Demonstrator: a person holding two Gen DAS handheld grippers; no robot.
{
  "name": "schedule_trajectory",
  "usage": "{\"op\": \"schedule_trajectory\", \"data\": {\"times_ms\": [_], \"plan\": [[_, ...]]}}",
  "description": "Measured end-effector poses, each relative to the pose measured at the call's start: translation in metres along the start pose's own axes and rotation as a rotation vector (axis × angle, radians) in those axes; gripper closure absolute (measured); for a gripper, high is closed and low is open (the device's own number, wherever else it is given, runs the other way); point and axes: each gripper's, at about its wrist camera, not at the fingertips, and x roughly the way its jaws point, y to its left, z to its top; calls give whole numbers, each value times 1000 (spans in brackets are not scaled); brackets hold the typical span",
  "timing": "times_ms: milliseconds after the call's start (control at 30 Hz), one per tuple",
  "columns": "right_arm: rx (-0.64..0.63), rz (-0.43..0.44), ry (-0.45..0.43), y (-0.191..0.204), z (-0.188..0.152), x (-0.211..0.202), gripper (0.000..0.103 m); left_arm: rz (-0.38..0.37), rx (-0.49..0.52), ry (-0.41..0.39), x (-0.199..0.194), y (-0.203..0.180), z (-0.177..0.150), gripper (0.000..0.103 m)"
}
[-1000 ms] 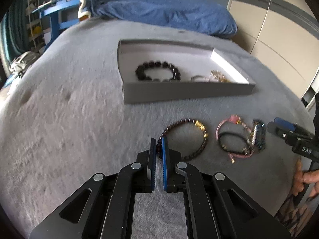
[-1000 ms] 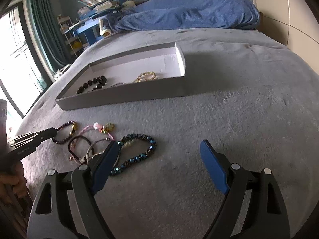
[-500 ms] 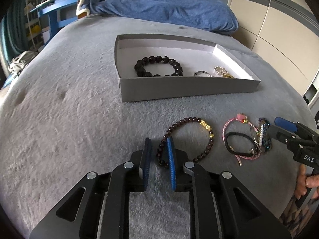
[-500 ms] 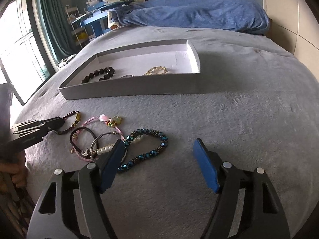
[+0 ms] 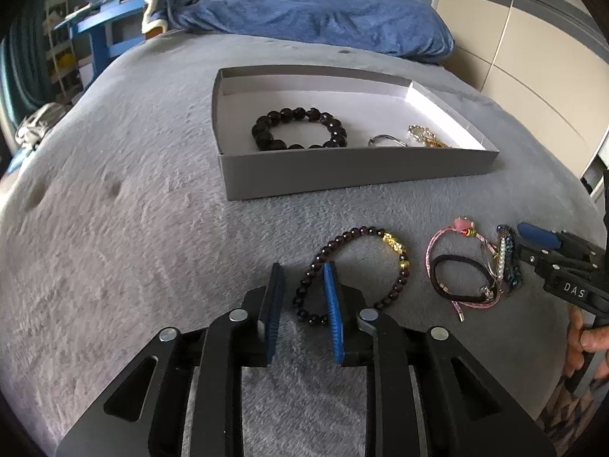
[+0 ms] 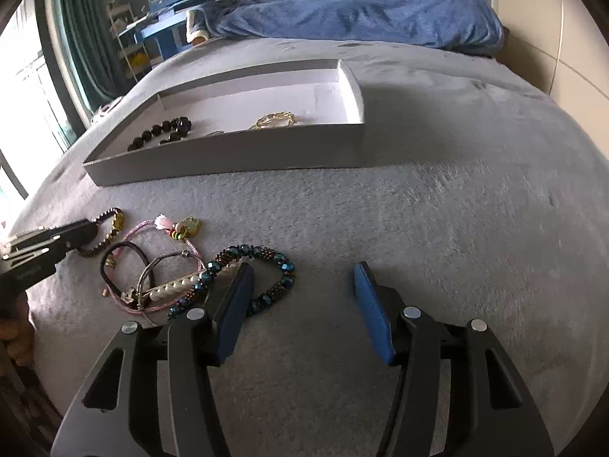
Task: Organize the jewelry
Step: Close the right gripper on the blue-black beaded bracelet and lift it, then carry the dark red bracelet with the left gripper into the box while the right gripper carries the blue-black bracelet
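Bed: grey blanket (image 5: 114, 228) is carrying everything, with a blue pillow (image 5: 312, 15) lying at the far end.
Box: grey box (image 5: 342, 167) is sitting on the blanket beyond both hands, white inside.
Box contents: black bead bracelet (image 5: 298, 129) is lying at the left of it, a silver ring (image 5: 384, 140) just to its right, and a gold chain (image 5: 426, 137) next along.
Left tongs: left tongs (image 5: 302, 297) are opening right now, pointing down at the blanket; the near side of the dark bead bracelet (image 5: 354, 270) is running between the blue pads, but the pads are standing clear of the beads, so it is lying released.
Dark bead bracelet: lying flat on the blanket in front of the box, its gold charms on the far right of the loop.
Right tongs: right tongs (image 6: 304, 297) are closing, wide still, with bare blanket between the pads and nothing grasped.
Blue bead bracelet: blue bead bracelet (image 6: 266, 262) is lying partly under the left pad of the right tongs, outside the gap.
Pile: pink cord bracelet (image 6: 152, 228), black band (image 6: 125, 262) and pearl bar bracelet (image 6: 175, 287) are lying tangled together, touching the blue bead bracelet on its left.
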Motion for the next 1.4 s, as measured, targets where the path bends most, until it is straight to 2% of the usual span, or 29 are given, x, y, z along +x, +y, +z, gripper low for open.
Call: {"op": "schedule_trajectory", "data": {"times_ms": [67, 133, 167, 200, 233, 333, 400, 467, 600, 967, 1400], "plan": [[-24, -3, -5, 4, 0, 0, 61, 3, 11, 1, 1, -2, 1, 74], [-51, 2, -9, 8, 0, 0, 77, 10, 21, 2, 2, -3, 2, 73], [-65, 7, -11, 10, 0, -1, 82, 12, 23, 2, 2, -4, 2, 73], [-77, 9, -12, 12, 0, -2, 92, 13, 25, 1, 2, -4, 2, 74], [-82, 9, -13, 12, 0, -2, 95, 13, 30, -3, 1, -5, 1, 74], [-74, 16, -27, 11, 2, -7, 96, 8, 47, -14, -1, -7, 1, 82], [-59, 18, -53, 8, 5, -14, 96, 4, 51, -22, -4, -8, 0, 93], [-45, 24, -84, 6, 8, -22, 96, -13, 43, -33, -9, -8, 2, 96], [-15, 36, -149, 2, 15, -42, 96, -44, 28, -79, -22, -9, 6, 97], [68, 77, -243, -15, 30, -74, 96, -94, 50, -170, -55, -25, 31, 97], [71, 108, -283, -21, 59, -88, 96, -106, 61, -243, -79, -29, 73, 97]]}}
